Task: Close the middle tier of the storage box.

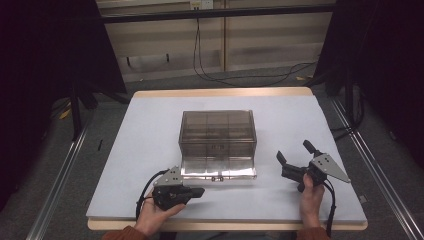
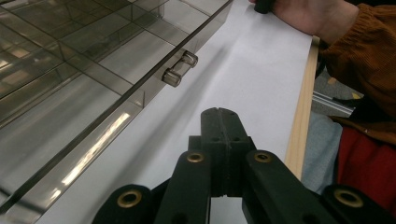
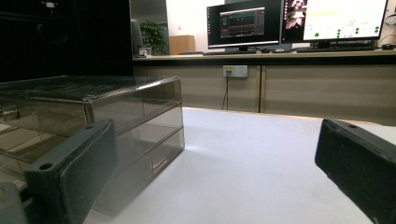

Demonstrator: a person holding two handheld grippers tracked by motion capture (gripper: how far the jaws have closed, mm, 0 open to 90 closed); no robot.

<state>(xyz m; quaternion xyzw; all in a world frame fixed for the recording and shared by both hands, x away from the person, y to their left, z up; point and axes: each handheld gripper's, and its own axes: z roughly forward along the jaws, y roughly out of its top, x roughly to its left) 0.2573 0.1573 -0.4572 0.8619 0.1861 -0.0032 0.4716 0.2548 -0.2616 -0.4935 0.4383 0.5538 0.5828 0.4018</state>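
Observation:
A smoky clear plastic drawer box [image 1: 218,131] stands in the middle of the white table. Its bottom drawer [image 1: 218,172] is pulled out toward the person, and its small two-knob handle [image 2: 180,69] faces the front edge. My left gripper [image 1: 199,191] lies on the table just left of the drawer's front, shut with nothing between its jaws, its tip [image 2: 219,112] pointing along the drawer front. My right gripper [image 1: 294,151] is held to the right of the box [image 3: 116,121], open wide and empty, with one finger [image 3: 74,172] beside the box's side wall.
The table's wooden front edge [image 2: 301,116] runs close behind the left gripper. The person's right hand [image 2: 317,16] and orange sleeve are on the far side of the drawer. Cables lie on the floor [image 1: 240,75] beyond the table, and monitors [image 3: 243,23] stand on a far desk.

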